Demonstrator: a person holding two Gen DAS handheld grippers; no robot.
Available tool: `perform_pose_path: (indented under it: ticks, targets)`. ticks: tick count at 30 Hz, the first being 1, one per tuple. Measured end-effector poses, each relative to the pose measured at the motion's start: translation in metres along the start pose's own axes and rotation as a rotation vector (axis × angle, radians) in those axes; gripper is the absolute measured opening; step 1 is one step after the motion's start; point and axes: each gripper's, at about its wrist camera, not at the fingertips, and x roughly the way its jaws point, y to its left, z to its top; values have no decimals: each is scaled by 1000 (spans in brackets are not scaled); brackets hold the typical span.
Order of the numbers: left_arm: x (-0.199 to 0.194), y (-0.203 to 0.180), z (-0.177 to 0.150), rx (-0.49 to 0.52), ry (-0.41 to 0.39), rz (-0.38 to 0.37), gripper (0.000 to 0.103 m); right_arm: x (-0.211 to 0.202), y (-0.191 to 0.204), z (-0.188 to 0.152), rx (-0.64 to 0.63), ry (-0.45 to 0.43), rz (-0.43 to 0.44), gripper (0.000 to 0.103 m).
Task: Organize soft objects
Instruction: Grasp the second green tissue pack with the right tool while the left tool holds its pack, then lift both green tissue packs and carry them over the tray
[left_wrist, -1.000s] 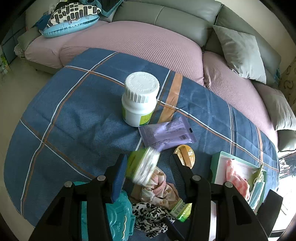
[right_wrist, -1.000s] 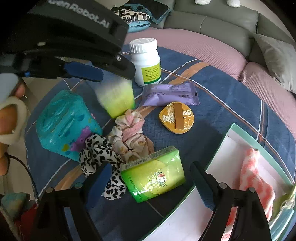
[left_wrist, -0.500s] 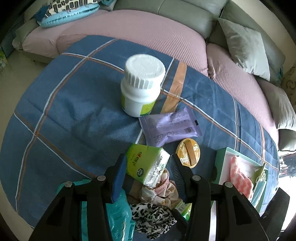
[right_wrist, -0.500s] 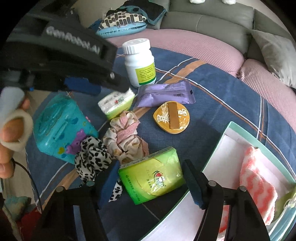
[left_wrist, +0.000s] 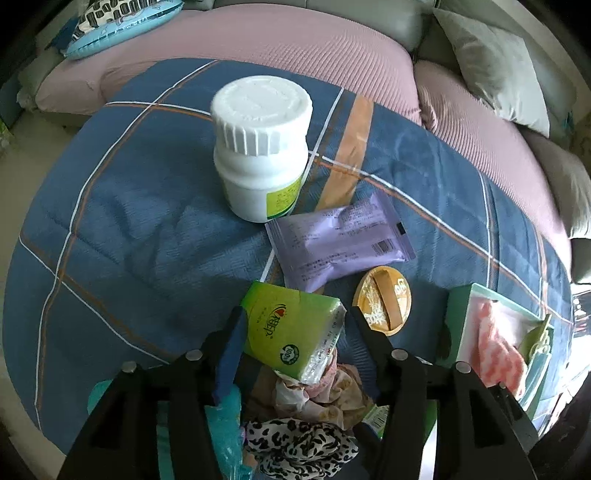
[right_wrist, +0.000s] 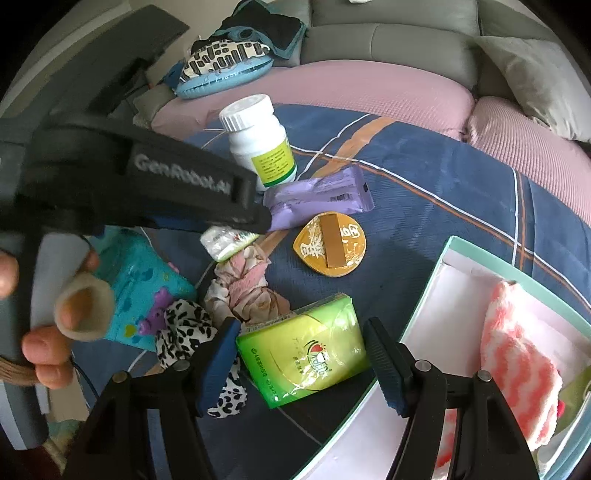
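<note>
1. A grey sofa (right_wrist: 391, 35) curves behind, its seats under a pink ribbed cover (left_wrist: 295, 48).
2. Grey cushions (left_wrist: 491, 62) lean at the right.
3. A patterned blue pillow (right_wrist: 225, 62) lies at the left.
4. Daylight glares at the right edge.

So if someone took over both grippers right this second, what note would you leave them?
Left gripper: jaws opening, small tissue pack between them, apparently being let go above the floral scrunchie.
Right gripper: open, jaws around the large tissue pack, no clear grip.
Done: pink fluffy cloth lies in the box.
Left: both tissue packs, floral scrunchie, leopard scrunchie and teal pouch lie on the blue blanket.
Probably not for the box: white bottle, gold tin, purple packet.
</note>
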Motion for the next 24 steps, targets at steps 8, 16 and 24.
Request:
perform_pose_path:
  ticks: [8, 16, 24]
  targets:
    - [13, -4, 3, 9, 18, 37, 66, -1, 0, -1, 7, -2, 4, 71]
    - [22, -5, 16, 70, 85, 107, 69, -3, -1, -3, 9, -4, 12, 71]
    - [29, 6, 27, 87, 143, 150, 69, -3, 1, -4, 8, 0, 11, 71]
